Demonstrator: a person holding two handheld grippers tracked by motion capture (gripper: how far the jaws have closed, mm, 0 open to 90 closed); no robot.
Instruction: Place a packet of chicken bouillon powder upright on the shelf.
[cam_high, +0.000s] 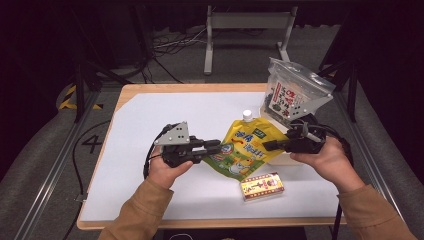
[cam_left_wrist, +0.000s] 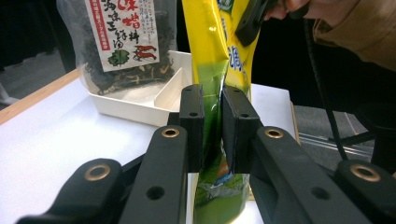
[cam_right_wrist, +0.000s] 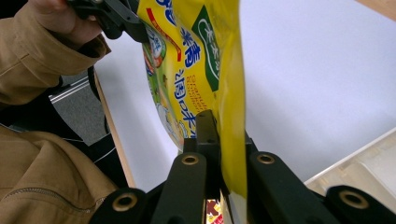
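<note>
Here, from the high view, the left tool (cam_high: 216, 146) and the right tool (cam_high: 269, 145) both clamp a yellow and green plastic spout pouch with a white cap (cam_high: 246, 145), which hangs between them just above the white tabletop (cam_high: 150, 120). A small red and gold box (cam_high: 262, 186) lies near it, and a clear bag of dark dried food (cam_high: 295, 95) stands in a white divided tray (cam_high: 264, 111) behind.

In the left gripper view, that tool's jaws pinch the pouch's green lower end (cam_left_wrist: 212, 135).

In the right gripper view, the jaws are closed on the pouch's yellow edge (cam_right_wrist: 231, 140).

Judging by this, the pouch is picked up; setting it down, probably in the tray, remains.
</note>
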